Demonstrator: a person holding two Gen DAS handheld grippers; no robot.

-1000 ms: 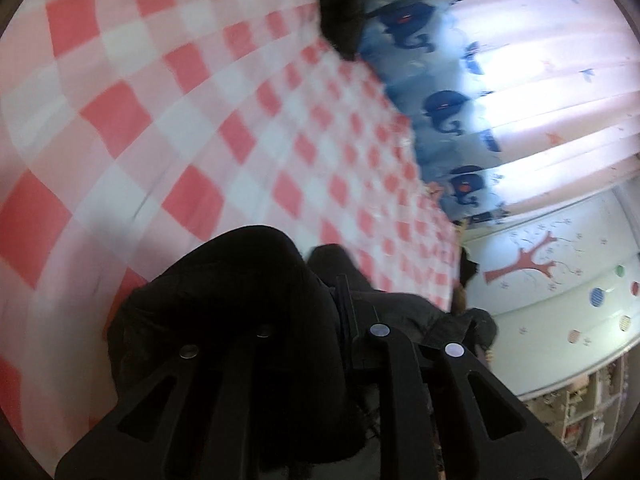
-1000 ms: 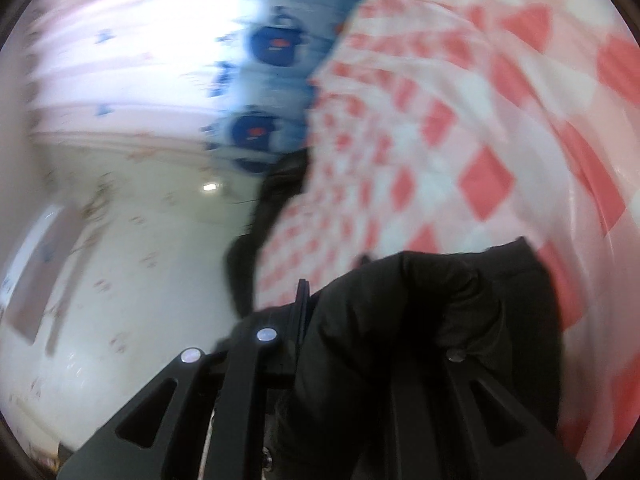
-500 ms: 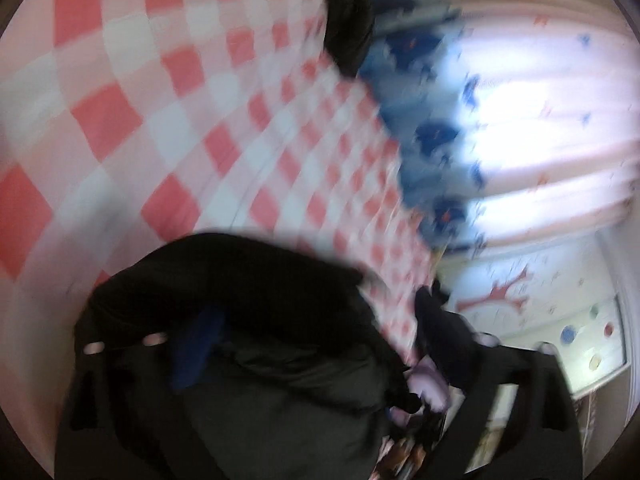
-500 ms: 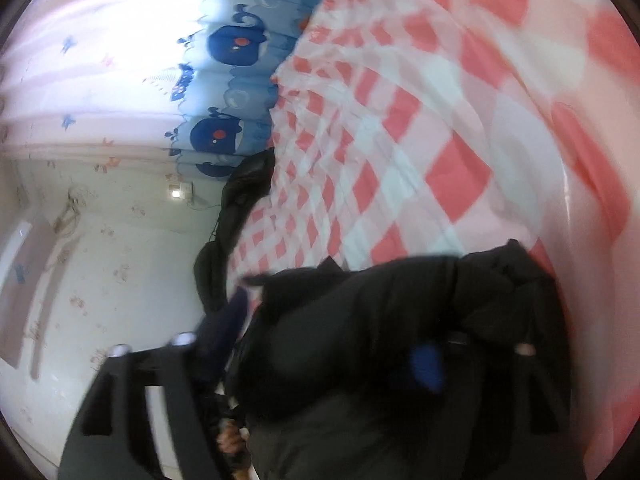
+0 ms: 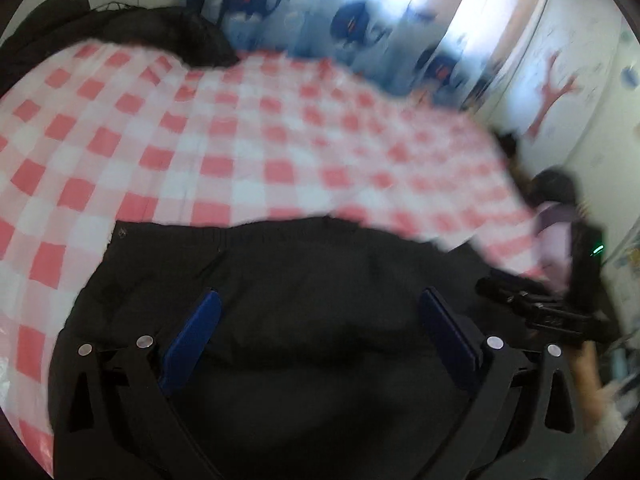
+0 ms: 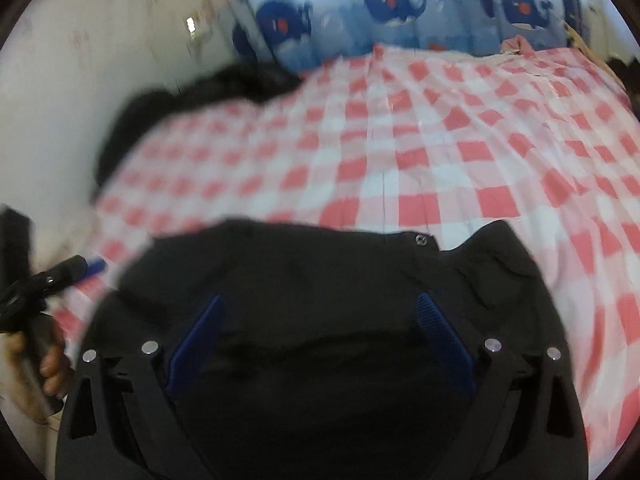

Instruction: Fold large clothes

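Observation:
A black garment (image 5: 304,280) lies folded on the red-and-white checked cloth (image 5: 240,140), near its front edge. In the left wrist view my left gripper (image 5: 320,300) is open just above the garment, blue pads spread wide, holding nothing. In the right wrist view the garment (image 6: 320,280) lies the same way, a snap button at its far edge. My right gripper (image 6: 320,304) is open above it and empty. Each view shows the other gripper at its side: the right one (image 5: 540,312) and the left one (image 6: 44,284).
More black clothing (image 5: 120,28) is piled at the far left edge of the checked cloth, also in the right wrist view (image 6: 200,92). Blue whale-print curtains (image 6: 400,12) hang behind. A wall with tree stickers (image 5: 556,92) is to the right.
Both grippers have let go of the black garment and opened wide. The garment now lies flat on the checked cloth. Both cameras have swung level from a steep tilt.

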